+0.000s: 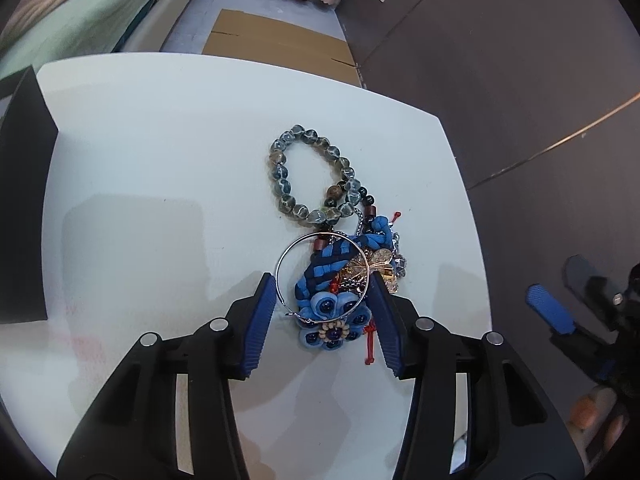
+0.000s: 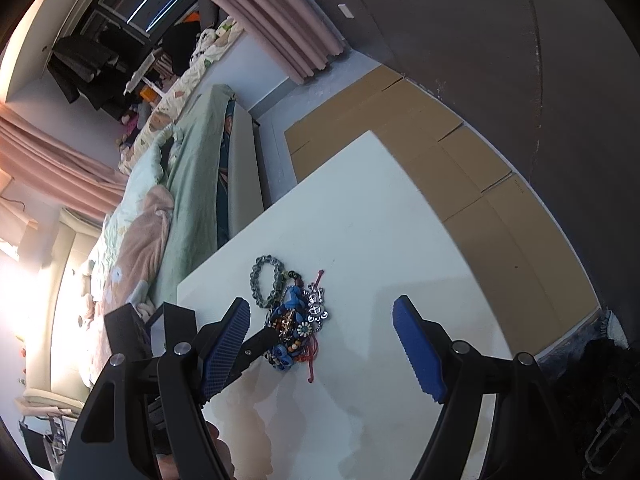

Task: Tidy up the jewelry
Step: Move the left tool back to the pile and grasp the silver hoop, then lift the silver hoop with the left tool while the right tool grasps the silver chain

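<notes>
The tangled jewelry pile (image 1: 344, 280) lies on the white table (image 1: 160, 160) between the left gripper (image 1: 324, 292)'s half-parted pads, not visibly pinched; closing could drag the silver hoop (image 1: 320, 276) and beaded bracelet (image 1: 308, 176) along. Only the right wrist view shows silver charms (image 2: 318, 308) behind; right gripper (image 2: 320, 316) hovers wide apart, empty.

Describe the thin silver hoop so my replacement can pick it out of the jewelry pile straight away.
On the white table lies one tangled heap of jewelry, between the left gripper's blue pads. The silver hoop rests on the heap's left side, overlapping the blue braided flower piece. Unlike the beaded bracelet beyond it, it is a bare, thin wire ring.
</notes>
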A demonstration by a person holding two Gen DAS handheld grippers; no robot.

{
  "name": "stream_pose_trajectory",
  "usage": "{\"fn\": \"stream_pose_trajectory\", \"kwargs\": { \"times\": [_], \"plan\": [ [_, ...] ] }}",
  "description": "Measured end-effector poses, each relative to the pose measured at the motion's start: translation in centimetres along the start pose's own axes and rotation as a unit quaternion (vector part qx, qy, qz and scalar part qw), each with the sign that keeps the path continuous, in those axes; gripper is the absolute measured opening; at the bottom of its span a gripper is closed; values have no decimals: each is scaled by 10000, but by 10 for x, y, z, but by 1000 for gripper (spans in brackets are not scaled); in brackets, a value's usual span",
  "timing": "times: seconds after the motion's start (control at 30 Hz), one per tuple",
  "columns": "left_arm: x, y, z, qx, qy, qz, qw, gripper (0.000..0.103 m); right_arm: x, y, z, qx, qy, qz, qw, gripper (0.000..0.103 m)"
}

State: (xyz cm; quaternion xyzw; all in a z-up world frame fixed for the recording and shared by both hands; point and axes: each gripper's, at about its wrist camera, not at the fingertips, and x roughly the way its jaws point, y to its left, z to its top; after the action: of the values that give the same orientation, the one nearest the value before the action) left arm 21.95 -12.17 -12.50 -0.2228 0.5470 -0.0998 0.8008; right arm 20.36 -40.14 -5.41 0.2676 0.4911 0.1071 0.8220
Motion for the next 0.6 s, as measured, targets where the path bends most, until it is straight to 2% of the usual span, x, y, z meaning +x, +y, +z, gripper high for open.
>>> {"fn": "stream_pose_trajectory", "kwargs": {
  "times": [0.1,0.17,0.33,0.5,0.6],
  "plan": [
    [-7,4,3,-63,-53,-75,9999,48,11,5,-3,-32,146,51,9999,71],
    [-14,6,5,-71,-122,-117,9998,48,20,11,-5,-60,273,108,9996,65],
    [-30,16,11,-111,-301,-164,9994,48,46,23,-12,-93,643,216,9977,37],
    [-48,28,16,-158,-490,-199,9985,48,73,31,-20,-66,946,107,9954,31],
    [-59,32,19,-154,-603,-225,9978,48,86,32,-23,-5,1095,71,9940,24]
  ]
}}
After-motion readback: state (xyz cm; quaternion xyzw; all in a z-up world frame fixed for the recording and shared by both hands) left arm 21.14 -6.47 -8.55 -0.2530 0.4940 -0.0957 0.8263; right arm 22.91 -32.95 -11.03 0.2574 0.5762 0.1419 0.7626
